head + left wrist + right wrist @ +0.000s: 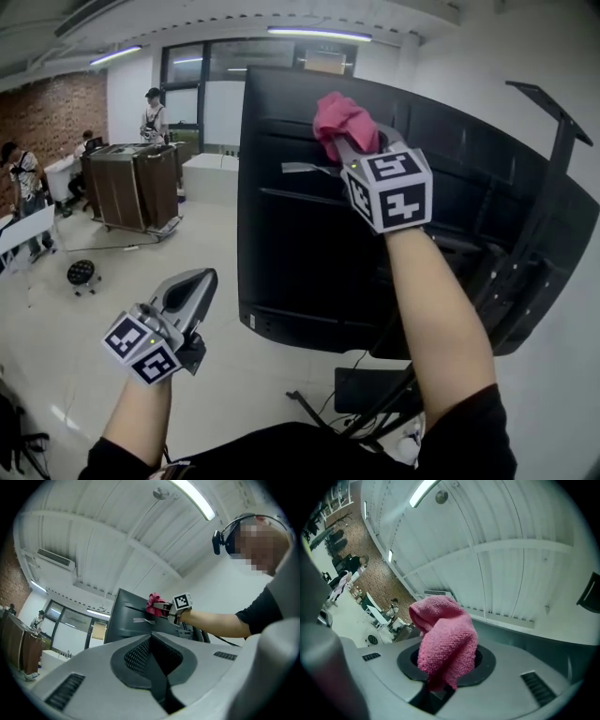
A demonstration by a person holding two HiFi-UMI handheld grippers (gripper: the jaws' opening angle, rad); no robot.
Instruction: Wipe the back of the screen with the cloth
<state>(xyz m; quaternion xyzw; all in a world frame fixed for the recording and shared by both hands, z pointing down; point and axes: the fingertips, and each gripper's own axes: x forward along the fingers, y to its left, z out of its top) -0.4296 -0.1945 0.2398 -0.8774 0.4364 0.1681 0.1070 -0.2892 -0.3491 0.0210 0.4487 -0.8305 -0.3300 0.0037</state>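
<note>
The big black back of the screen (pixel 309 234) stands on a stand in front of me, also seen as the screen (pixel 126 620) in the left gripper view. My right gripper (pixel 352 150) is raised near the panel's top edge, shut on a pink cloth (pixel 342 120); whether the cloth touches the panel I cannot tell. The cloth (pixel 445 644) bulges out between the right jaws and shows small as the cloth (pixel 153 604) far off. My left gripper (pixel 192 286) hangs low at the left, away from the screen, jaws closed together on nothing.
The screen's black stand legs (pixel 375 403) and an upright post (pixel 553 159) are at the right. A dark wooden counter (pixel 136 183) and people (pixel 153 114) stand far off at the left, a small stool (pixel 82 274) on the pale floor.
</note>
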